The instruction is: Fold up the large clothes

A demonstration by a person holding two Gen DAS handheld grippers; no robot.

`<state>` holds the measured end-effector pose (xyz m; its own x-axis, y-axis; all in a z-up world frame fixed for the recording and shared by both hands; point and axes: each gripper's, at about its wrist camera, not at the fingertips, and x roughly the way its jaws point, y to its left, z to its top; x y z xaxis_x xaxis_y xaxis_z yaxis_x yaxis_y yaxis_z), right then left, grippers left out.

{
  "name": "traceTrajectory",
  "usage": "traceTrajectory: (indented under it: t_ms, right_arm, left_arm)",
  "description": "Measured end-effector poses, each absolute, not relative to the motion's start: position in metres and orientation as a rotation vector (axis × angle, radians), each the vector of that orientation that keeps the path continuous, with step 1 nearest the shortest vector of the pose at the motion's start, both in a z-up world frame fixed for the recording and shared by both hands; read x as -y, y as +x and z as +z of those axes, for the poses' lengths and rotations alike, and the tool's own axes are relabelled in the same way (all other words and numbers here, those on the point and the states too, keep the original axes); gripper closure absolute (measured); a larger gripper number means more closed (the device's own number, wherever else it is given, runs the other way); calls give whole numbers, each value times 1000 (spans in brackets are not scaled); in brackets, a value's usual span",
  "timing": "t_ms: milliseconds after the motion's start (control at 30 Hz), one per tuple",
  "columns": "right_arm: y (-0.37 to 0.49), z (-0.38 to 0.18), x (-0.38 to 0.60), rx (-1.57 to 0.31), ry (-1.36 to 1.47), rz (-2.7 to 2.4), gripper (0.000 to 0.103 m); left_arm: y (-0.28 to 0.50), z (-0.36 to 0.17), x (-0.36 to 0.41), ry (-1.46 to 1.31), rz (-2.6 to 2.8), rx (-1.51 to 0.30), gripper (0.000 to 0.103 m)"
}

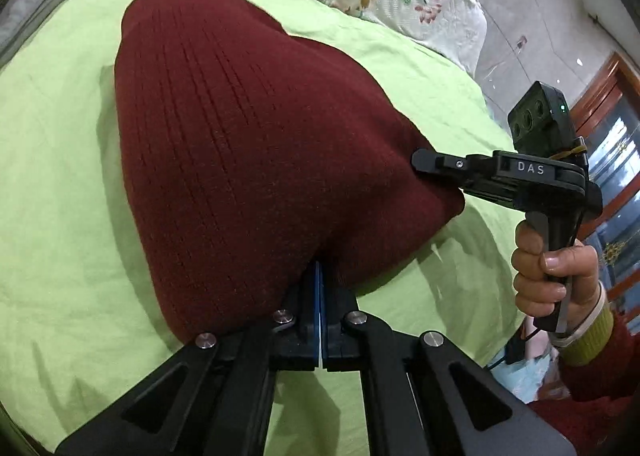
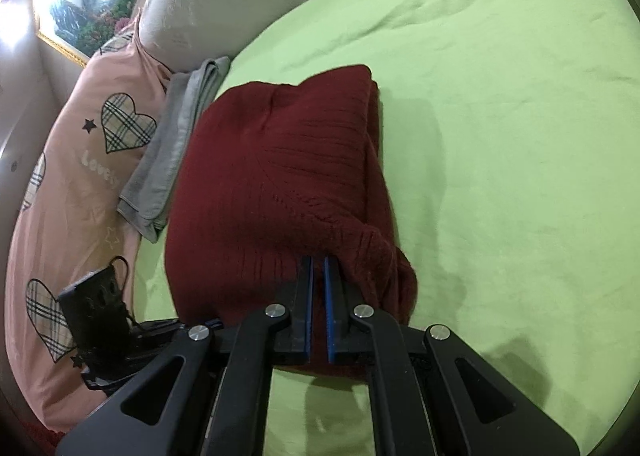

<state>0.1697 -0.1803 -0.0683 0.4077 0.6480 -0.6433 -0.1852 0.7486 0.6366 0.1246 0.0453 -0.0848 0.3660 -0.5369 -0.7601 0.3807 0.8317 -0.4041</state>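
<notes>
The dark red sweater point(image 1: 248, 144) lies folded on the green bedsheet point(image 1: 52, 160), stretching away from both claws, the left gripper point(image 1: 320, 276) and right gripper point(image 2: 319, 268) each pinching its near edge at neighbouring corners.

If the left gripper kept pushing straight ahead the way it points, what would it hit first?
The dark red knitted sweater: the left gripper is already shut on its near edge, with the light green bedsheet probably beneath.
</notes>
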Motion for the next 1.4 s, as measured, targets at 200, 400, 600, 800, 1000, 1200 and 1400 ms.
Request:
traceTrajectory:
  t_ms: [200,400,600,800,1000,1200,1400]
  right_arm:
    - [172,-74,178,-1035,515,554,98]
    - [172,-35,188,-917,574,616,97]
    - [217,-37,171,-926,574,605,93]
    - [252,-85,173,-1001,573,473,97]
    - [241,-68,181,-986,542,424,93]
    - [211,-28,155,-924,403,508,93]
    - [219,-26,143,-941,356,496,93]
  left_arm:
    - [114,-73,-45,-186,-571,-1041,102]
    - [94,-22,-55,-180,-609,-921,66]
    - [118,-17,-76,-237,-554,-897,65]
    - [138,-42,-84,-321,-584,-937,75]
    - [138,-45,-77,-279,-575,-941,76]
    - [138,-40,-75,-286,-551,-938,75]
    - [135,-15,-86,-295,-471,-857,70]
